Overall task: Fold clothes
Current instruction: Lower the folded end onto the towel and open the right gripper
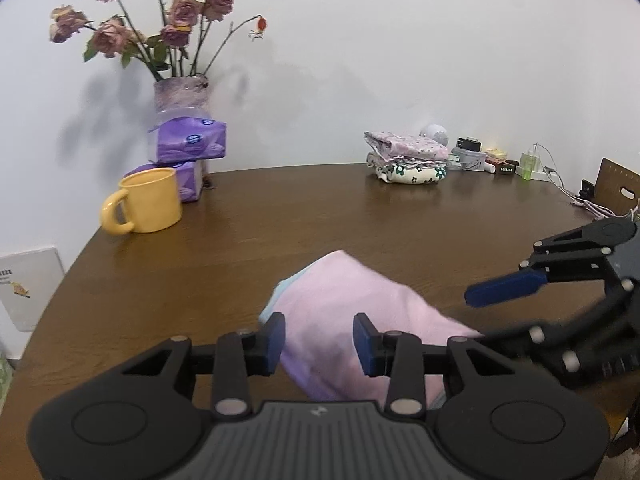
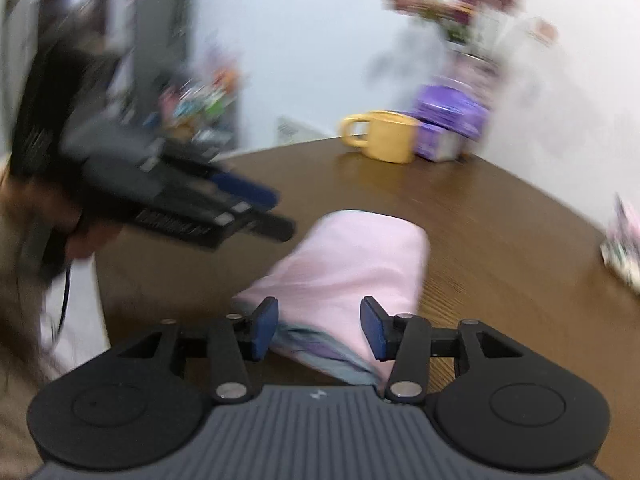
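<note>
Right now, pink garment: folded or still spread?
Folded. The pink garment lies as a compact bundle on the table, layered edges showing at its near end; neither gripper holds it.

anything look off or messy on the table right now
Mostly tidy. The pink garment is folded, but a grey-lilac layer pokes out unevenly at its near end. The flowers in the vase look dried and wilted. The yellow mug stands upright, nothing spilled. The folded floral stack sits neatly.
</note>
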The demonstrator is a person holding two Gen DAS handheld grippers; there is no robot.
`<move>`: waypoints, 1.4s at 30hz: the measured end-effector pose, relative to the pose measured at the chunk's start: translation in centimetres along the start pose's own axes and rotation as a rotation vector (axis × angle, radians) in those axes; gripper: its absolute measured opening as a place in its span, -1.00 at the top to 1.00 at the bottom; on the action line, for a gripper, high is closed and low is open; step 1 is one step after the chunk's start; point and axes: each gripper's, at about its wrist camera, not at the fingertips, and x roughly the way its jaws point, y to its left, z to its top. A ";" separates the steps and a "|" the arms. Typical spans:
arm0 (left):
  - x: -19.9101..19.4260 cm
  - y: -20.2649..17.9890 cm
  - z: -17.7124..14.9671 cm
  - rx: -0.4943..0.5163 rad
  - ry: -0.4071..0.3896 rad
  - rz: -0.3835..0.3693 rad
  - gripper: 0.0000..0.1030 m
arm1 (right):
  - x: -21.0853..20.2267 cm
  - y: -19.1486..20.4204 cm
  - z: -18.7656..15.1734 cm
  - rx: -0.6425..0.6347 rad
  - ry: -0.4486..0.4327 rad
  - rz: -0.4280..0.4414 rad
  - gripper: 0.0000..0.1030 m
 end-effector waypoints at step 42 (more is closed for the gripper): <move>-2.6 -7.0 -5.3 -0.067 0.014 0.198 0.35 | 0.0 -2.9 -5.1 0.182 -0.028 -0.053 0.41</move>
